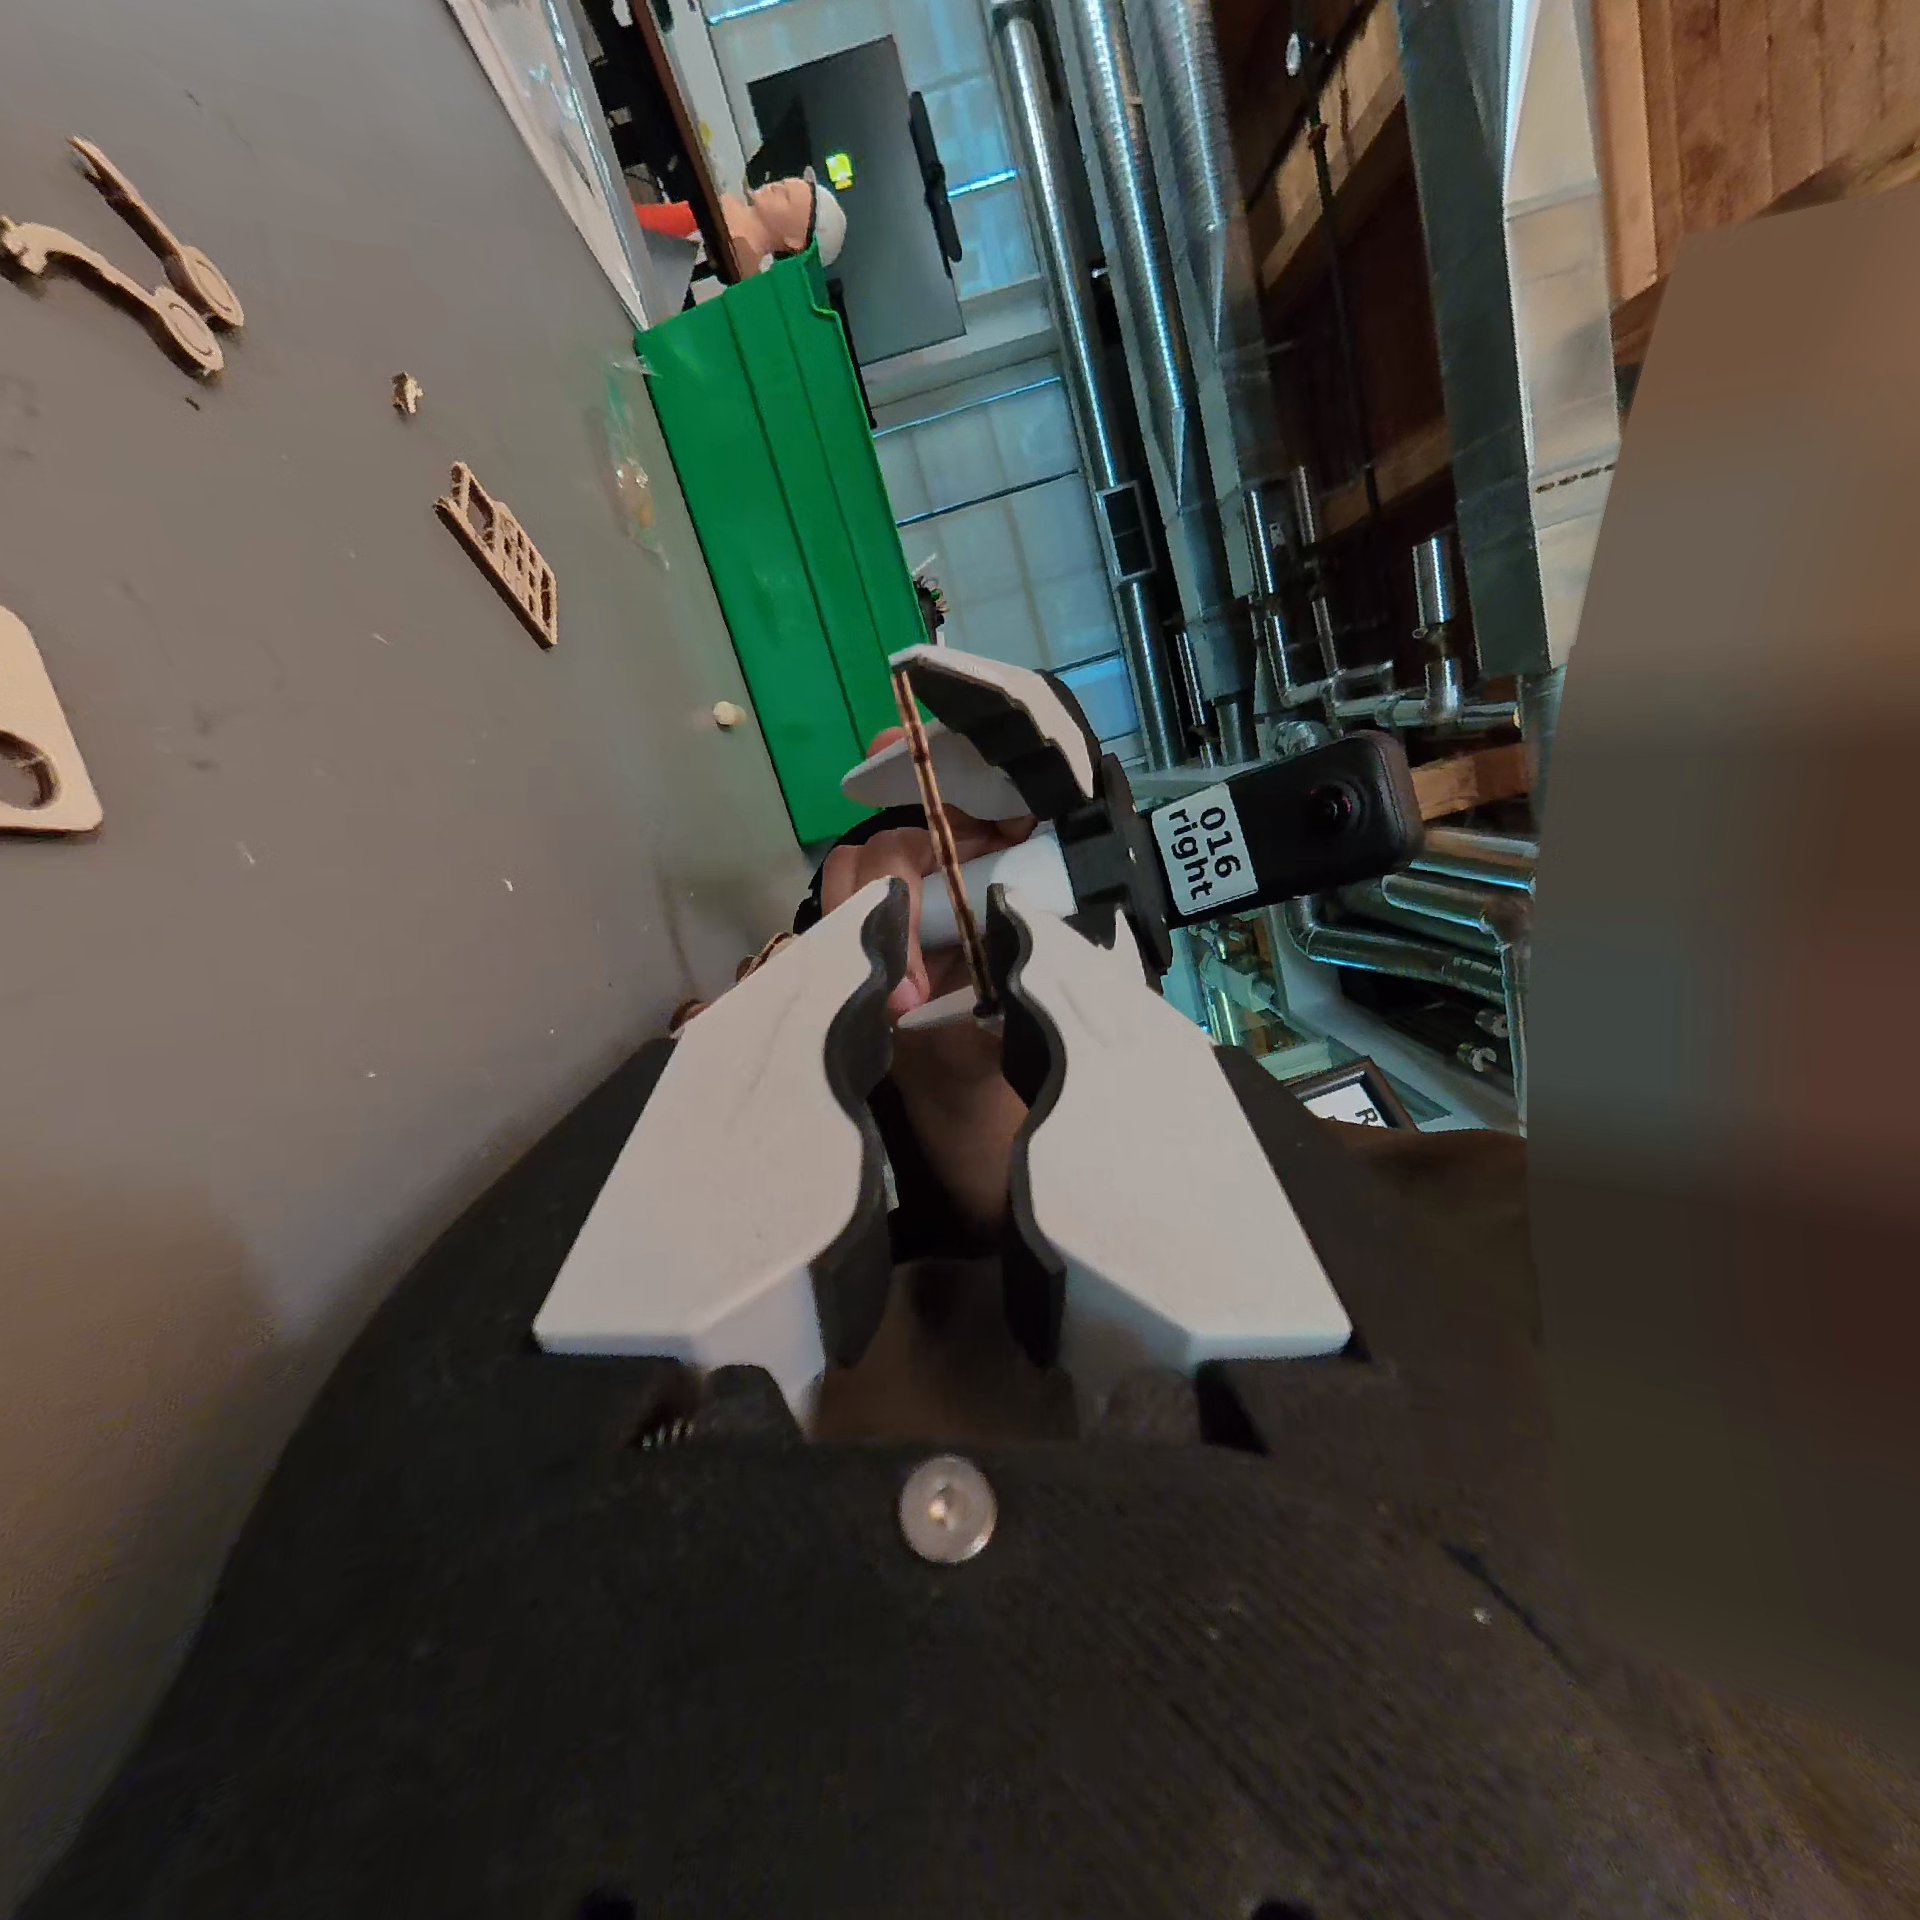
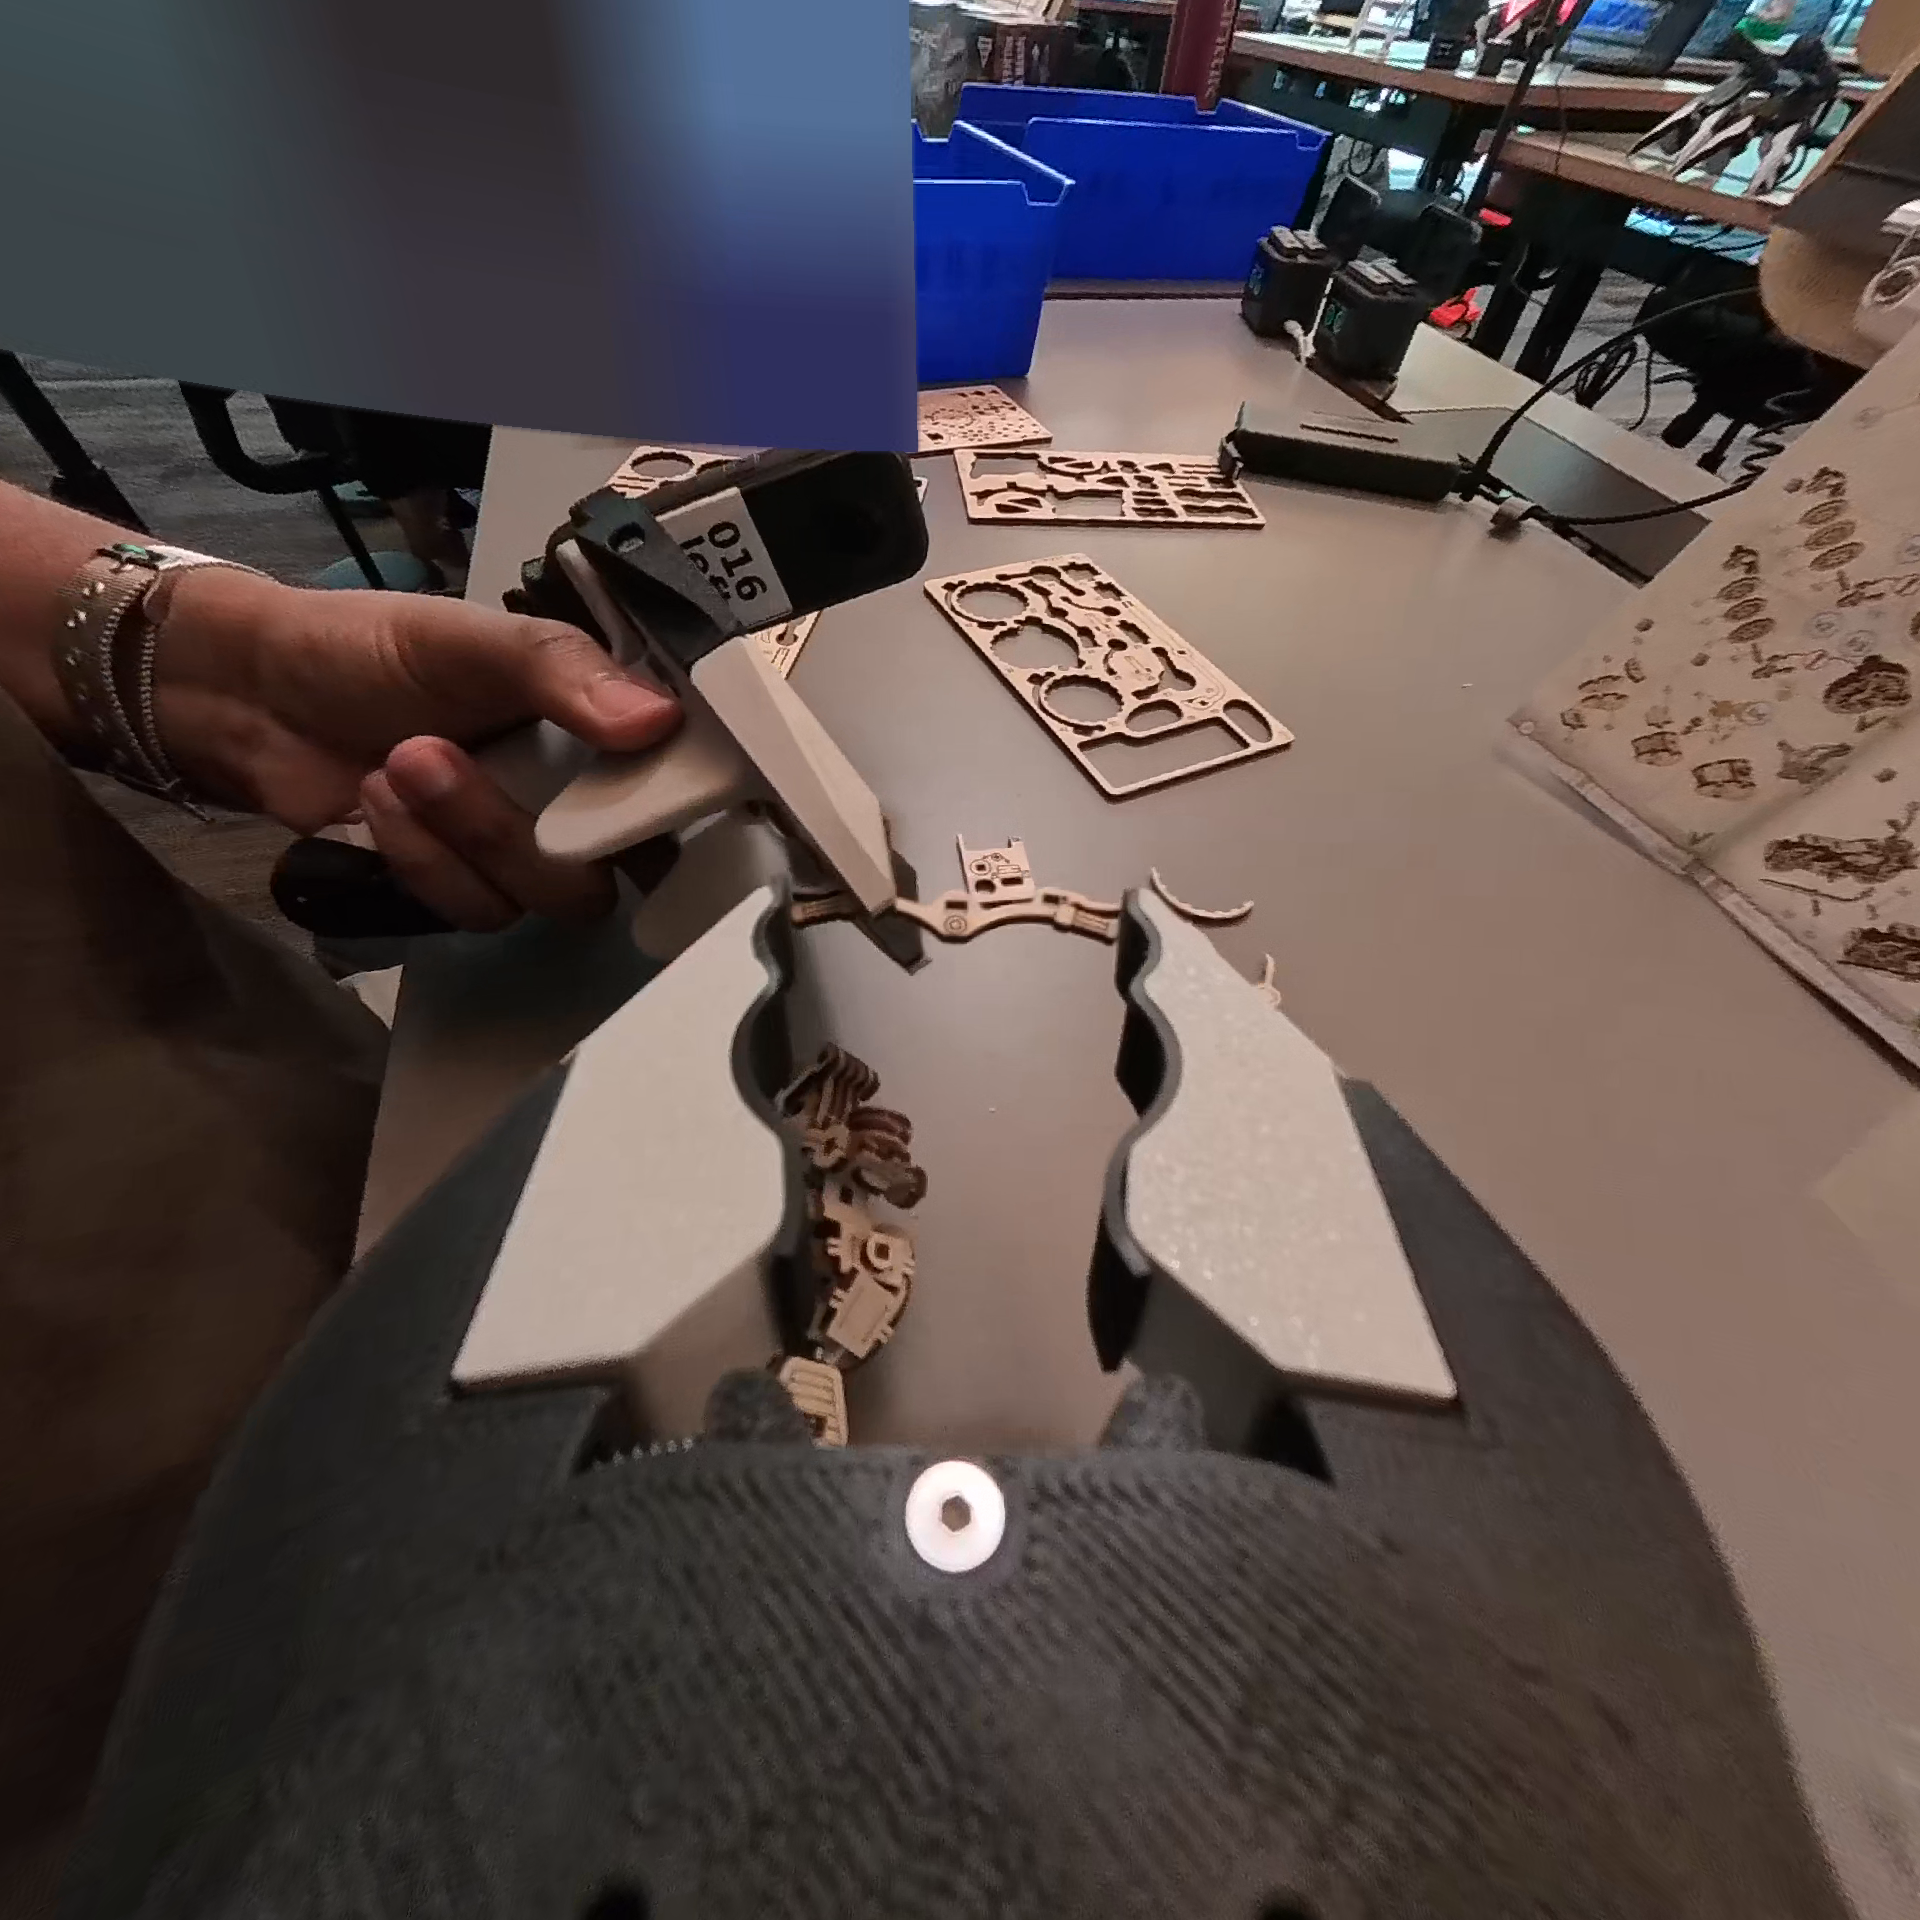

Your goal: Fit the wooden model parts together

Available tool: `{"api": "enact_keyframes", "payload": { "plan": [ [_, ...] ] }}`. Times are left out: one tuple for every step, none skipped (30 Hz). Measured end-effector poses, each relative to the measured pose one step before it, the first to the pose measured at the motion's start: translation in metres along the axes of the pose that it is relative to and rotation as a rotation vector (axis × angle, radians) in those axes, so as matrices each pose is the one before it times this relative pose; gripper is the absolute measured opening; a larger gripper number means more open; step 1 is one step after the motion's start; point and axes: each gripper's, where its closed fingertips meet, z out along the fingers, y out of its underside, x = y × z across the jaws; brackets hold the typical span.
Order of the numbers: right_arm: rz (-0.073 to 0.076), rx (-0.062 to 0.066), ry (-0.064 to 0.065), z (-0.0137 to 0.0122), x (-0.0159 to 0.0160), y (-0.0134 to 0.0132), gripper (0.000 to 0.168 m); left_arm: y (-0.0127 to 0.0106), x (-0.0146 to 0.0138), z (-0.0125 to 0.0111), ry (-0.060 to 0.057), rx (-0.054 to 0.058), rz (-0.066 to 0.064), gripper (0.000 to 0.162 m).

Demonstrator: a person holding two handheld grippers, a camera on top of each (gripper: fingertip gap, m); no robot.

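A long thin wooden arm part [image 2: 1039,906] hangs above the grey table [image 2: 1403,1039]. My right gripper [image 2: 954,909] is spread wide, and its two fingertips press on the part's two ends. In the left wrist view the part [image 1: 930,790] shows edge-on, spanning the right gripper [image 1: 940,842]. My left gripper [image 1: 943,909] stands with its jaws a little apart astride the part, which lies close to the right-hand pad. In the right wrist view the left gripper [image 2: 896,914] reaches in from the left, held by a hand [image 2: 416,707].
A heap of small wooden parts [image 2: 852,1195] lies under my right gripper. A small square part [image 2: 992,857], a curved toothed part [image 2: 1205,906], punched wooden sheets [image 2: 1107,665], an instruction sheet [image 2: 1766,727] and blue bins [image 2: 1039,208] are farther off. Loose parts [image 1: 166,270] and a green bin [image 1: 779,540] show in the left wrist view. My left and right fingertips are right by each other.
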Motion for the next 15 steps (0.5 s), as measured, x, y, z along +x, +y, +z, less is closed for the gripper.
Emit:
{"api": "enact_keyframes", "payload": {
  "plan": [
    [-0.0017, -0.0042, -0.0105, 0.00105, -0.00197, 0.00052, 0.062, -0.00020, -0.00020, -0.00022, 0.0004, 0.0009, -0.0036, 0.011],
    [-0.0045, -0.0048, -0.0077, 0.00096, -0.00168, 0.00060, 0.062, -0.00009, -0.00048, -0.00015, 0.0000, 0.0007, -0.0061, 0.010],
    [-0.0059, -0.0049, -0.0031, 0.00072, -0.00096, 0.00048, 0.062, -0.00024, -0.00102, -0.00033, -0.0030, 0.0016, -0.0070, 0.009],
    [-0.0044, -0.0051, -0.0022, 0.00060, -0.00062, 0.00033, 0.062, -0.00017, -0.00115, -0.00040, -0.0028, 0.0019, -0.0071, 0.007],
    [-0.0019, -0.0052, -0.0020, 0.00060, -0.00039, 0.00057, 0.062, -0.00012, -0.00077, -0.00029, -0.0007, 0.0014, -0.0085, 0.007],
    [0.0003, -0.0048, -0.0027, 0.00060, -0.00025, 0.00065, 0.062, -0.00022, -0.00058, -0.00035, 0.0004, 0.0015, -0.0091, 0.006],
    [0.0036, -0.0033, -0.0063, 0.00058, -0.00080, 0.00050, 0.062, -0.00045, -0.00048, -0.00024, 0.0006, 0.0030, -0.0088, 0.004],
    [0.0071, -0.0029, -0.0064, 0.00049, -0.00076, 0.00029, 0.062, -0.00071, -0.00021, -0.00046, 0.0029, 0.0057, -0.0069, 0.004],
    [0.0076, -0.0048, -0.0036, 0.00048, -0.00026, 0.00039, 0.062, -0.00079, -0.00066, -0.00051, 0.0002, 0.0055, -0.0090, 0.004],
    [0.0062, -0.0058, -0.0019, 0.00032, -0.00001, 0.00023, 0.062, -0.00072, 0.00001, -0.00047, 0.0041, 0.0035, -0.0073, 0.003],
    [0.0057, -0.0062, -0.0006, 0.00018, 0.00021, 0.00000, 0.062, -0.00032, -0.00013, -0.00031, 0.0023, 0.0012, -0.0047, 0.003],
    [0.0081, -0.0097, 0.0001, 0.00043, 0.00013, 0.00038, 0.062, -0.00010, -0.00005, 0.00003, 0.0009, -0.0009, -0.0028, 0.002],
    [0.0116, -0.0125, -0.0006, 0.00070, 0.00015, 0.00078, 0.062, -0.00036, -0.00023, -0.00025, -0.0024, 0.0005, -0.0016, 0.001],
    [0.0131, -0.0102, -0.0013, 0.00046, 0.00018, 0.00038, 0.062, -0.00030, -0.00066, -0.00031, -0.0041, 0.0006, 0.0015, 0.001],
    [0.0097, -0.0038, -0.0024, 0.00004, -0.00009, -0.00038, 0.062, 0.00000, 0.00023, -0.00010, 0.0035, -0.0005, -0.0022, 0.001]
  ]
}}
